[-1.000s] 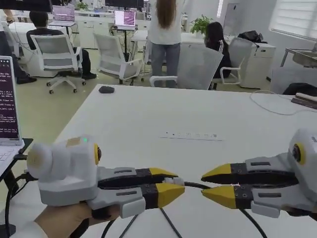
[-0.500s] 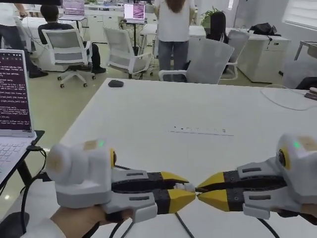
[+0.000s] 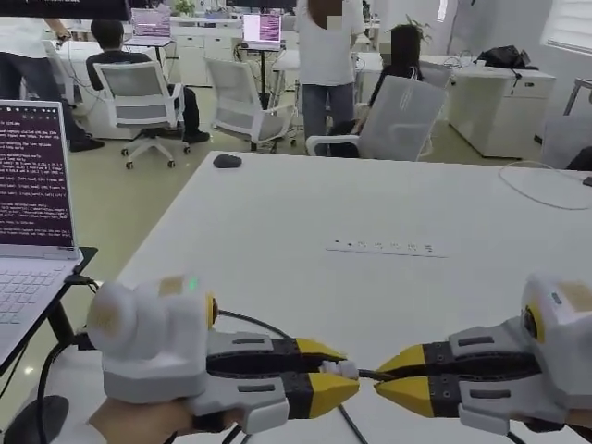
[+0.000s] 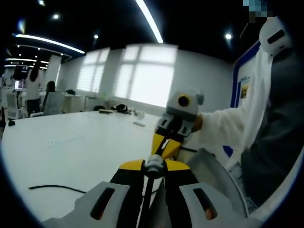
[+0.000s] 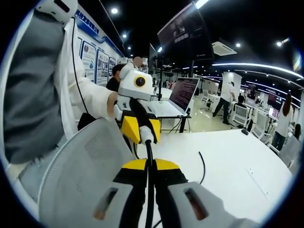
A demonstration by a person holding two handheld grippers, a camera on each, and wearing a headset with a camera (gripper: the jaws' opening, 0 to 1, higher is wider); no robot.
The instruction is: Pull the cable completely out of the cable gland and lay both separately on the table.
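Over the near part of the white table (image 3: 305,213), the two grippers point tip to tip. My left gripper (image 3: 335,375) is shut on a small whitish cable gland (image 3: 340,370). A short stretch of black cable (image 3: 366,375) runs out of the gland into my right gripper (image 3: 383,377), which is shut on it. In the right gripper view the cable (image 5: 149,154) rises from my jaws to the gland (image 5: 145,136), held by the left gripper (image 5: 137,126). In the left gripper view the gland (image 4: 153,164) sits between the yellow tips, facing the right gripper (image 4: 167,141).
An open laptop (image 3: 32,185) stands on a stand at the left. More black cable (image 3: 250,324) loops on the table behind the left gripper. A mouse (image 3: 227,161) and a white strip (image 3: 384,247) lie farther back. Chairs and people fill the room beyond.
The tips, apart a second ago, came almost together half a second ago. They now stand slightly apart again, with a short piece of cable showing. The head camera has tilted.
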